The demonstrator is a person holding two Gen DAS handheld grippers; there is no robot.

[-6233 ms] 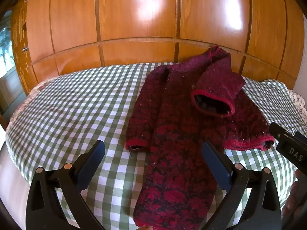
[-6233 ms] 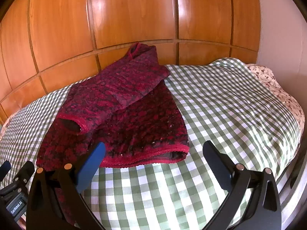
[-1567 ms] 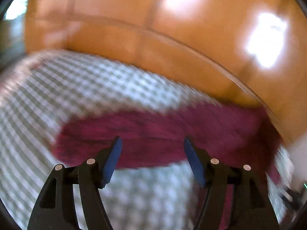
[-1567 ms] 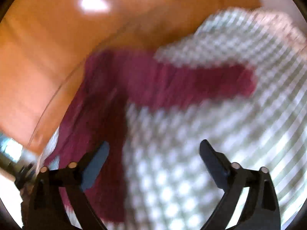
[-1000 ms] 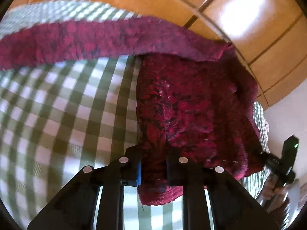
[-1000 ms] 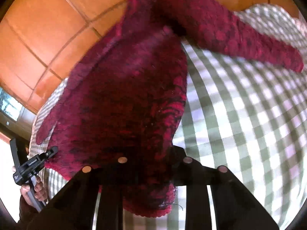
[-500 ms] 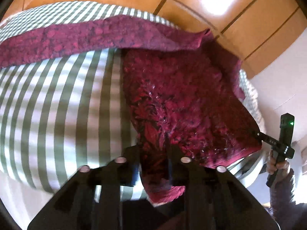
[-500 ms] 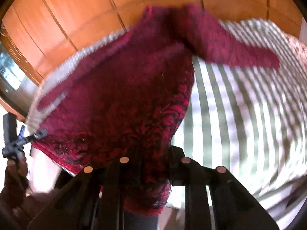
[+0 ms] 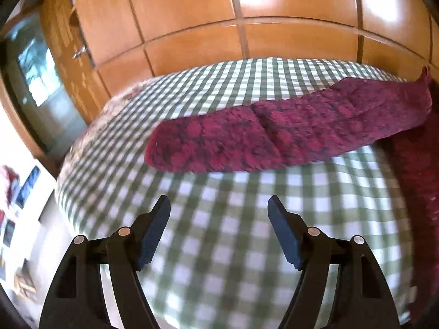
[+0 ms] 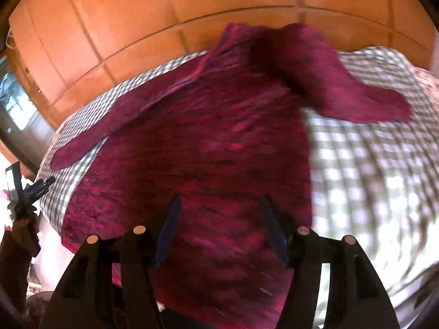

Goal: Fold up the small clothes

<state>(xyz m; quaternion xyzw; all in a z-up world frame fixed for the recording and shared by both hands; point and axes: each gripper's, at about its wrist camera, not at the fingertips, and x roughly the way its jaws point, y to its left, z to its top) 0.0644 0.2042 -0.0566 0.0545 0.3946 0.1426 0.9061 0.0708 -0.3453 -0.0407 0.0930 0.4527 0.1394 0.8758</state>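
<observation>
1. Now, up close in the left view: left gripper (image 9: 217,201) with its fingers (image 9: 153,230) wide apart and nothing between them.
2. Under and past those fingers, only the green and white checked bed cover (image 9: 219,260), a bit blurry near the camera.
3. Farther back on the bed, one long sleeve (image 9: 274,134) of the dark red sweater (image 10: 208,148), lying flat and stretched out to the side, cuff end pointing left.
4. At the right edge of that same view, a strip of the sweater's body, joined to the sleeve near the top corner.
5. Over in the right view: right gripper (image 10: 221,200) with fingers (image 10: 274,233) also apart, not shut on anything.
6. Just past and between those fingers, the wide body of the sweater, spread over the bed with its bottom edge close to the camera.
7. Too blurry to tell whether the fingers touch the wool.
8. Out to each side, one sleeve: the right sleeve (image 10: 343,90) lying over the checked cover.
9. Far left in the right view, the left gripper, small, in a hand (image 10: 19,227), off the edge of the bed.
10. Behind the bed, shiny orange wooden cupboard doors (image 9: 192,13).
</observation>
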